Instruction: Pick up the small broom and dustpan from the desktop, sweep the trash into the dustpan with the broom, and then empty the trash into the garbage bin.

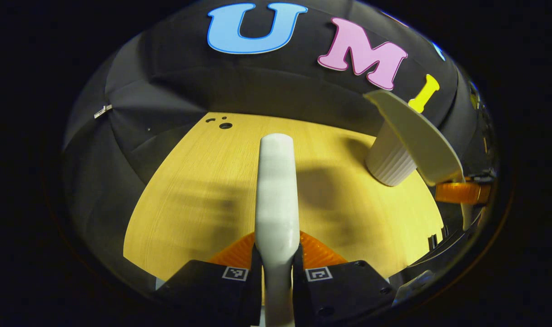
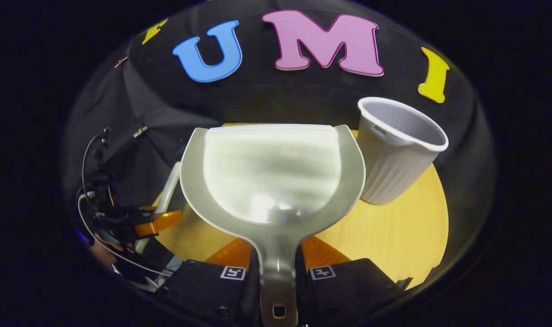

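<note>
Right gripper view, dustpan (image 2: 276,177) gripped, beside bin (image 2: 396,152)

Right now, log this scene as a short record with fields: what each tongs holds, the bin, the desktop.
left tongs: shut on the broom handle, which points forward above the desktop
right tongs: shut on the dustpan handle; dustpan lifted, its pan looks empty
garbage bin: white ribbed cup shape, upright on the desktop, open top, just right of the dustpan in the right gripper view
desktop: light wood; no trash visible on the parts shown
dustpan relative to bin: close beside it; contact cannot be told
</note>
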### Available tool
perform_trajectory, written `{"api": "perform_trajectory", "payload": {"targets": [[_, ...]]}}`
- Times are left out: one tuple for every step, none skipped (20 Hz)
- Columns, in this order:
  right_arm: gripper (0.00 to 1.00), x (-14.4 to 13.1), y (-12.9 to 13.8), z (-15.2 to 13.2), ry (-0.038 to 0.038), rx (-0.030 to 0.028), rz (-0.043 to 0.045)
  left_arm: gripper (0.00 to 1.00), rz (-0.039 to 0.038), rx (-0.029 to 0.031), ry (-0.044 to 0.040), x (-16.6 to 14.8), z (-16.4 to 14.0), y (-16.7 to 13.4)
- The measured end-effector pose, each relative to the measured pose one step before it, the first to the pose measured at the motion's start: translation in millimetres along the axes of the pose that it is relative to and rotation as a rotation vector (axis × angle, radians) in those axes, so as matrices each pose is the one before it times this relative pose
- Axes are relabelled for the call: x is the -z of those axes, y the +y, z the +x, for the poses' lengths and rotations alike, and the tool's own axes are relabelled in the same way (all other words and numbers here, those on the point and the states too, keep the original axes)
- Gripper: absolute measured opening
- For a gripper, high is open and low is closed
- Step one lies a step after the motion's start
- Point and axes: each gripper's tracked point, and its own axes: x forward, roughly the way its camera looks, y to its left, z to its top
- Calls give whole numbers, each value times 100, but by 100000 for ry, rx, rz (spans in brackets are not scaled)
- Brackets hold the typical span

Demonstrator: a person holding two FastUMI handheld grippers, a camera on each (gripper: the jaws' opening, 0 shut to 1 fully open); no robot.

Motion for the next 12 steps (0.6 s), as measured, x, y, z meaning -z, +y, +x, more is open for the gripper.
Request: {"api": "perform_trajectory", "payload": {"targets": [[32,1383,-338,772,3117,-178,506,30,-1244,-39,1479,269,908,200],[36,1439,-713,421,3048,143,1428,31,-1093,232,1351,260,731,-4],[36,1781,-77,658,3429,922,1449,31,-23,-634,1752,423,902,181],[36,1512,-608,880,2921,1021,919,32,1049,-970,2216,878,802,353],[39,1366,-533,1093,2726,1057,271,32,1638,-1583,1849,652,789,376],[36,1033,-535,828,2432,1134,291,31,1725,-948,1625,533,496,174],[32,680,-267,1315,2355,1171,591,30,1950,-526,1427,475,579,-39],[36,437,23,1103,2118,938,717,31,2515,-1013,1464,407,778,52],[36,577,24,1234,1907,500,1118,30,3471,-1860,1944,398,753,202],[36,340,28,747,1325,-59,1326,31,3638,-2348,2560,497,539,240],[36,389,-94,714,505,162,1273,31,3164,-1840,2071,466,450,178],[39,426,-381,688,1385,1265,660,31,2017,-1109,1293,-84,318,12]]}}
